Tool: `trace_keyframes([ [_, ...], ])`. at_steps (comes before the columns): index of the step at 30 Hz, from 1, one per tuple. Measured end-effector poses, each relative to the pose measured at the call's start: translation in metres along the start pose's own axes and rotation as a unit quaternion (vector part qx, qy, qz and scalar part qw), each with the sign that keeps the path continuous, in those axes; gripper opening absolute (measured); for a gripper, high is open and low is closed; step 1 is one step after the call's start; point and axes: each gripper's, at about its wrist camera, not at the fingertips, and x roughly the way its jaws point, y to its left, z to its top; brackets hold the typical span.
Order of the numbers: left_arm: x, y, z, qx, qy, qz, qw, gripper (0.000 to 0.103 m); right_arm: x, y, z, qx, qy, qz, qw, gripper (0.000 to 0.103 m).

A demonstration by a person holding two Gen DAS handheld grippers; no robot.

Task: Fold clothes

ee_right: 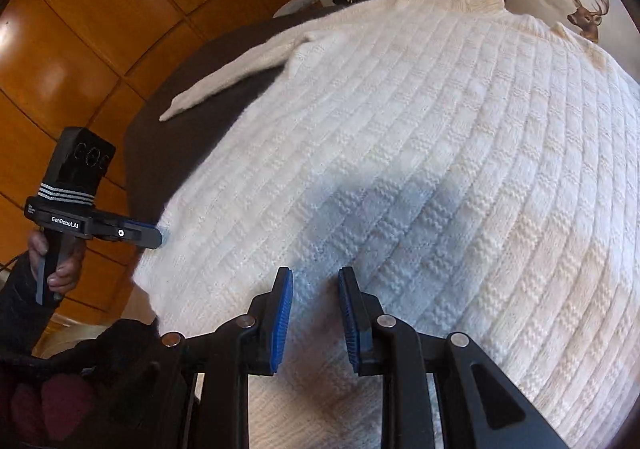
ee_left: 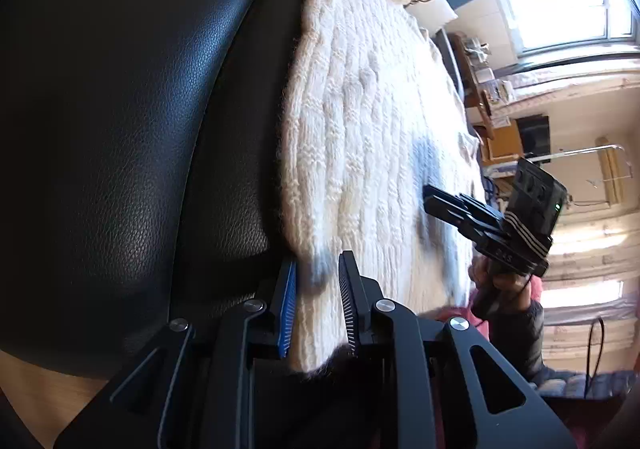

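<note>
The hem corner of the cream knitted sweater point(ee_left: 360, 153) is seen between the pads of the left gripper point(ee_left: 318, 281), whose jaws are parted narrowly and are not pressed on the knit. The right gripper point(ee_right: 316, 281) is held just above the sweater's lower body with jaws narrowly apart and nothing gripped. Beyond, the sweater is spread flat over a black leather seat point(ee_left: 132, 129), one sleeve point(ee_right: 232, 77) laid outward, before a deer-print cushion point(ee_right: 576, 5).
</note>
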Motion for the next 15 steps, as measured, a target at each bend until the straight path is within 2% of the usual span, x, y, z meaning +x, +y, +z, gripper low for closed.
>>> trace_keyframes([
  [1, -0.003, -0.004, 0.001, 0.002, -0.010, 0.002, 0.9999, 0.006, 0.000, 0.000, 0.000, 0.000, -0.002, -0.002, 1.000, 0.023],
  [2, -0.007, -0.011, 0.002, 0.006, -0.021, -0.006, 0.9998, 0.005, 0.001, 0.000, 0.000, -0.002, -0.003, -0.006, 1.000, 0.022],
  [5, -0.040, -0.043, -0.006, 0.047, -0.056, -0.062, 0.9954, 0.005, 0.000, 0.003, -0.002, -0.020, -0.004, -0.030, 0.999, 0.022],
  [6, -0.046, -0.049, -0.009, 0.058, -0.060, -0.059, 0.9947, 0.005, 0.000, 0.002, -0.004, -0.025, -0.004, -0.034, 0.999, 0.022],
  [8, -0.050, -0.052, -0.014, 0.073, -0.055, -0.027, 0.9954, 0.005, -0.001, -0.006, -0.007, -0.017, -0.014, -0.021, 1.000, 0.021],
  [11, -0.026, -0.026, -0.014, 0.041, -0.003, 0.055, 0.9977, 0.005, -0.003, -0.022, -0.010, 0.015, -0.029, 0.008, 0.999, 0.017],
  [12, -0.018, -0.016, -0.015, 0.026, 0.014, 0.071, 0.9971, 0.005, -0.003, -0.025, -0.010, 0.022, -0.031, 0.013, 0.999, 0.013],
  [13, -0.015, -0.009, -0.014, 0.013, 0.023, 0.074, 0.9970, 0.007, -0.004, -0.027, -0.011, 0.025, -0.032, 0.015, 0.999, 0.012],
  [15, -0.027, -0.007, -0.011, -0.004, 0.011, 0.047, 0.9988, 0.007, -0.006, -0.030, -0.011, 0.029, -0.031, 0.019, 0.999, 0.011],
])
